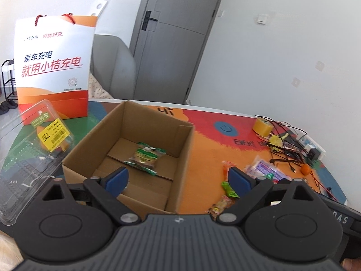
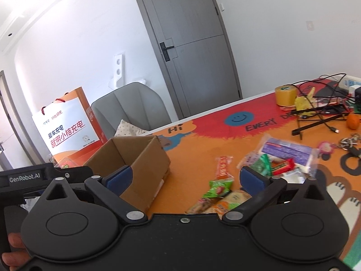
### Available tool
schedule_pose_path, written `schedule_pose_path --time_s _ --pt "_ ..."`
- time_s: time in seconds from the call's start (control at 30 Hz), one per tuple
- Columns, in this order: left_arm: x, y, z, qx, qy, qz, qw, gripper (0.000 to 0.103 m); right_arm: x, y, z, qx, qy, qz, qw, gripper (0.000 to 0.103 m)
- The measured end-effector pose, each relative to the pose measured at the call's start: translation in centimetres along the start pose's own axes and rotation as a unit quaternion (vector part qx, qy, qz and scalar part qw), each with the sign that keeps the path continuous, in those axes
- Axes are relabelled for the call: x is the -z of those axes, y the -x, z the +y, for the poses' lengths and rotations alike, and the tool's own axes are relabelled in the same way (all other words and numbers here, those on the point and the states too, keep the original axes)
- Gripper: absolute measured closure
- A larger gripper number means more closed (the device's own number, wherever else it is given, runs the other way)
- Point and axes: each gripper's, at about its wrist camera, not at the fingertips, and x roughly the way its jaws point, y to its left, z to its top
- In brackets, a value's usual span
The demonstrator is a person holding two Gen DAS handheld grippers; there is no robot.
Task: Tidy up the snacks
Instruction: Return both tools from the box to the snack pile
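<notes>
Cardboard box [image 1: 144, 149] sits centre frame on worktop [image 1: 203, 140], one green snack packet [image 1: 145, 158] inside on its floor. Left gripper [image 1: 178, 178] jaws spread wide, empty. Right gripper [image 2: 185, 178] jaws released, nothing between; loose snack pile [image 2: 225, 194] lower centre, beside box.

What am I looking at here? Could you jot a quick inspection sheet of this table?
Surface: colourful printed table mat.
Job's things: cardboard box holding one green snack packet; loose snack packets beside it.
Clutter: yellow tape roll, orange fruit, clear plastic clamshell, paper gift bag.
Tongs: left tongs and right tongs open, empty.
Cables: black tangle at far corner.
Surroundings: grey door, grey chair.
</notes>
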Motion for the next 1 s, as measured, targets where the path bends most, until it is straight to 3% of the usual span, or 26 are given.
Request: schedule_pose_path --time_s 0.53,1.0 --pt "1.8 0.5 -3.6 0.026 -0.022 0.002 0.9994 0.005 0.9 2.4 -4.0 0.026 -0.011 0.003 1.000 0.000" --pt "4.0 -2.1 -7.0 0.075 -0.067 0.037 0.9943 0.001 2.5 2.2 -7.1 0.045 -0.027 0.017 0.998 0.000"
